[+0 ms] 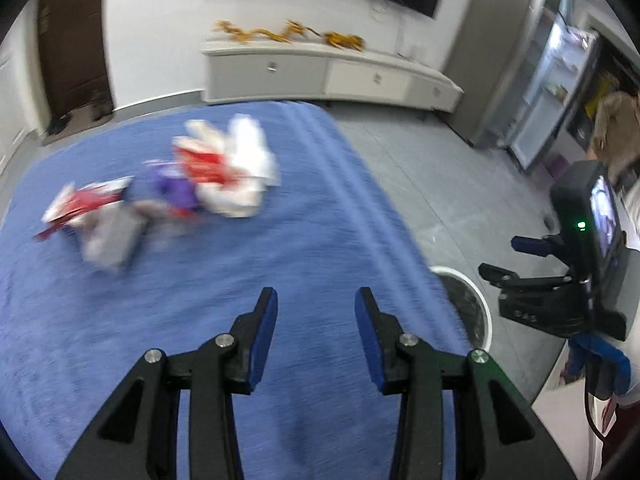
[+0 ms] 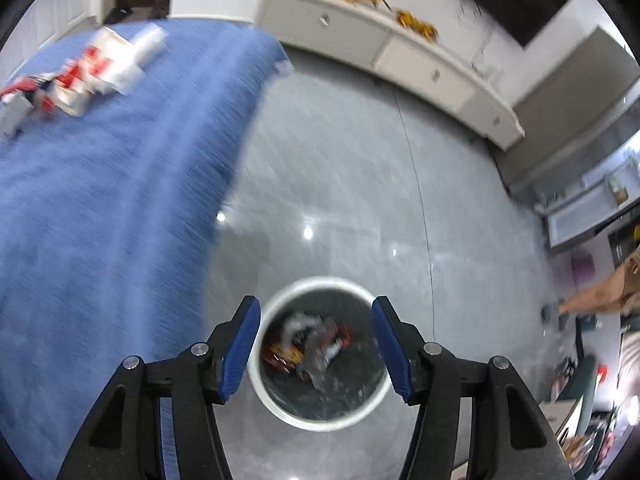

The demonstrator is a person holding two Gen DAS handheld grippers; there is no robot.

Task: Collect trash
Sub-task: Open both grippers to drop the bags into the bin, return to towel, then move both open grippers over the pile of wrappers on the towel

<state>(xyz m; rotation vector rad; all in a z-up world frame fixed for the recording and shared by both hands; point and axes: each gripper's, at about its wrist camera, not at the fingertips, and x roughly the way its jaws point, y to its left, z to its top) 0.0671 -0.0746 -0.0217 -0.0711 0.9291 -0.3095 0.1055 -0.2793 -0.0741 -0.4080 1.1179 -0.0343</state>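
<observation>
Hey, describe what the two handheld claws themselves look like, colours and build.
Both claws match: the left claw and the right claw have black angular plastic linkages with triangular cut-outs, round silver pivot bolts and two fingers faced with blue pads. Seen from the left wrist camera, the right unit carries a black housing with a small lit screen, a green indicator light and a dark cable below.

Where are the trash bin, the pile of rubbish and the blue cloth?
Trash bin [image 2: 276, 390]: right wrist view, white rim.
Pile of rubbish [image 1: 244, 168]: left wrist view, white wrapper.
Blue cloth [image 1: 240, 280]: left wrist view, bare middle.
</observation>
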